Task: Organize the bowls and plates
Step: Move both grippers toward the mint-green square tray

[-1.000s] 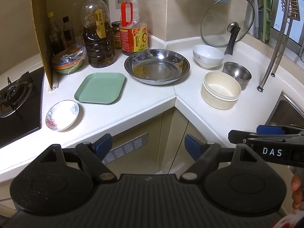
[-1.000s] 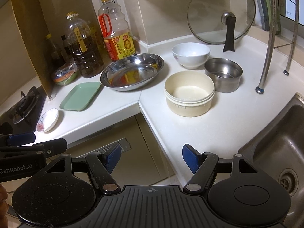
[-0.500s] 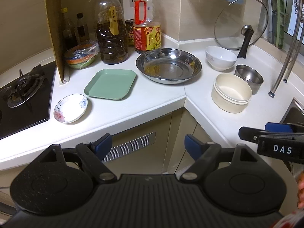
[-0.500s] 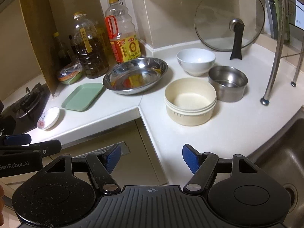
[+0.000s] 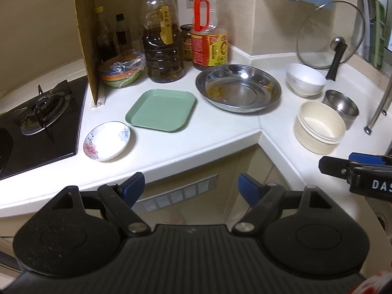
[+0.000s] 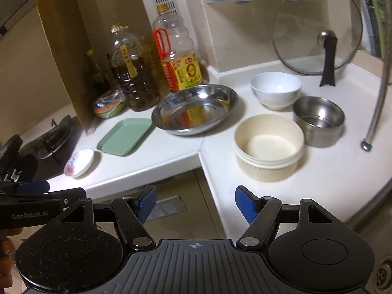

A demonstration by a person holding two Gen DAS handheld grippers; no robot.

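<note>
- A white L-shaped kitchen counter (image 5: 196, 144) wraps an inner corner under beige tiled walls, with cabinet fronts and a vent grille below its edge.
- Nearest, the left gripper (image 5: 190, 188) hangs in front of the counter edge, its blue-padded fingers spread wide with nothing between them.
- The right gripper (image 6: 195, 203) likewise hovers off the counter's corner, fingers spread apart and empty; part of a sink drain shows at the lower right of its view.
- Just past the edge on the left lies a small floral saucer (image 5: 107, 140), beside the black gas hob (image 5: 36, 120).
- Behind the saucer, near but not touching, sits a green square plate (image 5: 161, 109).
- On the right arm of the counter stands a cream bowl (image 6: 269, 146), which looks like two stacked; a small steel pot (image 6: 318, 120) is just beside it.
- Further back, a wide steel dish (image 5: 238, 87) sits at the corner, between the green plate and a white bowl (image 6: 276, 89).
- A stack of coloured bowls wrapped in plastic (image 5: 121, 70) rests by a cardboard panel (image 5: 86, 36) that stands upright next to the hob.
- Against the wall stand a dark oil bottle (image 5: 162, 49), a yellow-labelled oil bottle with a red handle (image 5: 208, 36), and smaller bottles.
- A glass lid (image 6: 316, 28) leans upright against the wall behind the white bowl.
</note>
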